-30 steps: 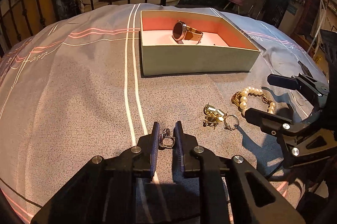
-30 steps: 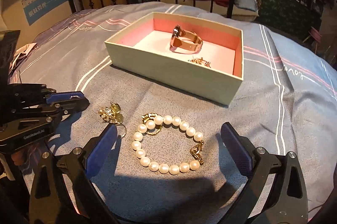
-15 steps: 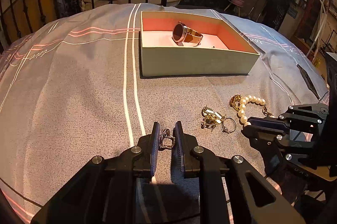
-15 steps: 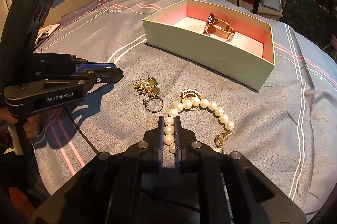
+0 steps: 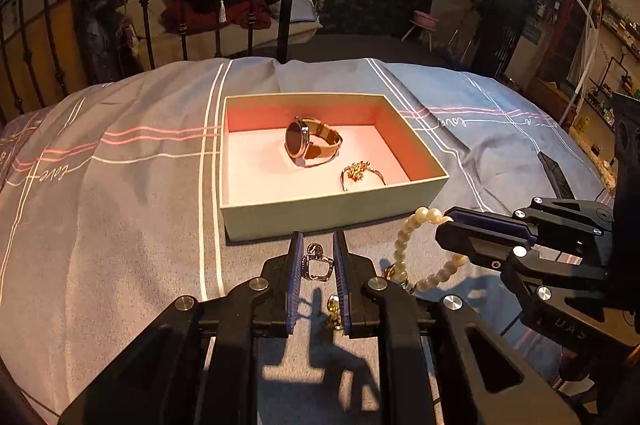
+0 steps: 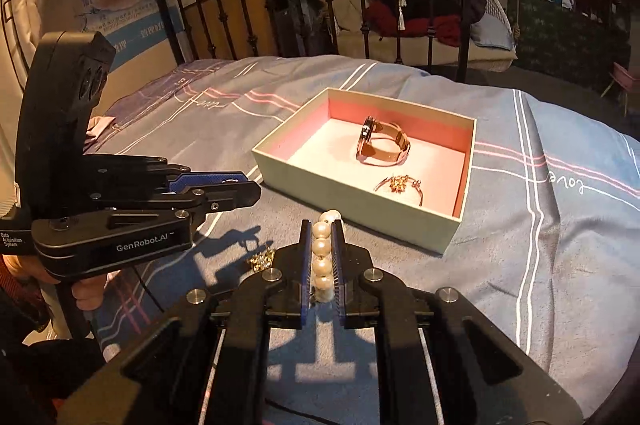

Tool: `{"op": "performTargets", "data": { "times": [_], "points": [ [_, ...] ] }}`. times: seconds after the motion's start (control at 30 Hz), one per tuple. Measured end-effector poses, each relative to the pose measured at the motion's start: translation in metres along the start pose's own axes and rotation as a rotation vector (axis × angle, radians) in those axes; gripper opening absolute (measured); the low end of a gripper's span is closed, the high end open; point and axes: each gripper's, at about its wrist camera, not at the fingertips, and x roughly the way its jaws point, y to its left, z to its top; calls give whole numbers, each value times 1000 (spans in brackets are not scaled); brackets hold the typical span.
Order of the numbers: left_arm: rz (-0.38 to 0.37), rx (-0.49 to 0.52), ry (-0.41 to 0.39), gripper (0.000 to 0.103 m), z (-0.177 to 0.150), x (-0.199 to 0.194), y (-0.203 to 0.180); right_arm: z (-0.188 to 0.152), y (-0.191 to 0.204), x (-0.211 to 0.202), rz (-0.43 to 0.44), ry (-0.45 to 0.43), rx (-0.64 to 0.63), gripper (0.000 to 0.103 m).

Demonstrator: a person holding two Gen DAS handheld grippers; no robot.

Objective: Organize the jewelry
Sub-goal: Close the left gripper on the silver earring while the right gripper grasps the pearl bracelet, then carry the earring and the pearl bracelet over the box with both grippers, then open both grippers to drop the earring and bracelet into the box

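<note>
carrying both pieces toward the box point(image 5: 328, 213): left gripper point(image 5: 316, 257) clamps a silver ring point(image 5: 316, 263), right gripper point(image 6: 322, 249) clamps the pearl bracelet point(image 6: 322, 257); best clear the rim before letting go.

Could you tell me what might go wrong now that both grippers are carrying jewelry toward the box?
The pearl bracelet hangs loose below the right gripper, held by only a few beads, so it could snag the box wall or slip out. The left gripper pinches a small ring near its fingertips; a jolt might drop it onto the bedspread.
</note>
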Motion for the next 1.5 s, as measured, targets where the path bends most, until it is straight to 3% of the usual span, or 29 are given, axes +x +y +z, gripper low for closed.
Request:
{"op": "performTargets", "data": {
  "times": [0.23,0.53,1.27,1.5],
  "points": [
    [12,-17,-43,15,48,6,-1,36,-17,6,-42,-54,14,10],
    [17,-37,-39,15,78,24,1,61,-32,16,-64,-92,39,10],
    [43,-67,105,15,75,89,13,41,-44,80,-80,67,56,10],
    [40,-73,140,15,72,101,15,39,-40,88,-72,82,44,10]
  ]
}}
